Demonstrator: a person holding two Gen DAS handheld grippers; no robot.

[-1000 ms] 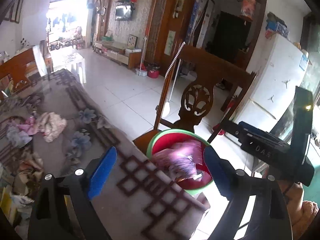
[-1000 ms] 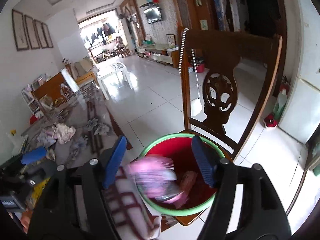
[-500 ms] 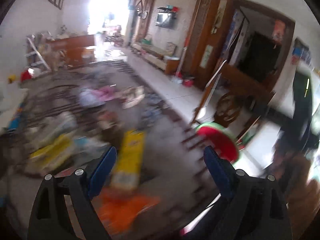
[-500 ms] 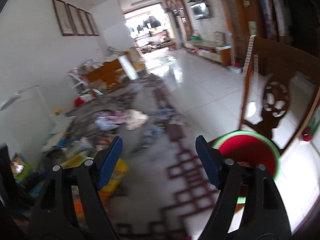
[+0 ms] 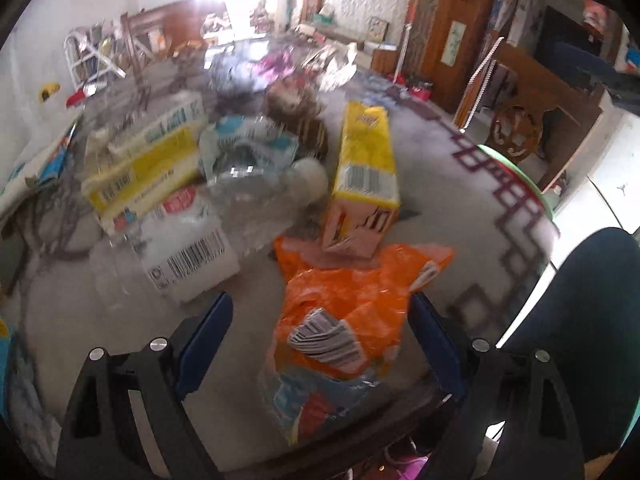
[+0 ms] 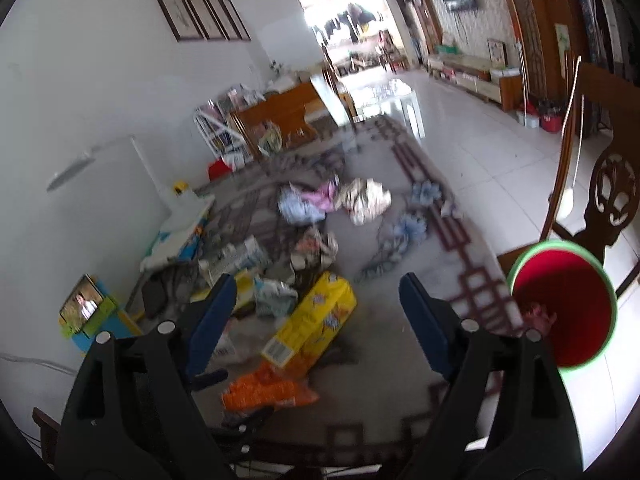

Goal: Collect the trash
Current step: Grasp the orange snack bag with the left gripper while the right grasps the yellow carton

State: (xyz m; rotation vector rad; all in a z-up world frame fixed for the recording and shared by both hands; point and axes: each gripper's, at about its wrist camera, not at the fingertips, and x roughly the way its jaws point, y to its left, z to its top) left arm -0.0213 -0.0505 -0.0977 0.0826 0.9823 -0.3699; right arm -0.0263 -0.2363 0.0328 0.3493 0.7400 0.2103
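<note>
Over the trash pile on the cloth-covered table [image 5: 460, 184], my left gripper [image 5: 320, 340] hangs open. A crumpled orange wrapper [image 5: 348, 300] lies on the cloth between its blue fingers [image 5: 208, 332], and the pads do not press it. Behind the wrapper lie a yellow carton [image 5: 366, 160], a yellow-and-white box [image 5: 148, 156] and a barcoded white pack [image 5: 188, 256]. My right gripper [image 6: 316, 316] is higher, its jaws opening with nothing in them. Far below it are the yellow carton [image 6: 312, 320] and the orange wrapper [image 6: 268, 388]. The green-rimmed red bin [image 6: 564, 304] holds pink trash.
The bin rests on a carved wooden chair [image 6: 608, 200] at the table's right edge. More crumpled wrappers [image 6: 364, 196] lie farther back on the cloth. A crushed clear bottle [image 5: 248, 184] sits in the pile. A person's dark-clad limb [image 5: 580, 300] is at the right.
Both grippers swung from above the red bin back over the table's trash pile. The pink wrapper between the right jaws dropped into the bin, and those jaws spread wider.
</note>
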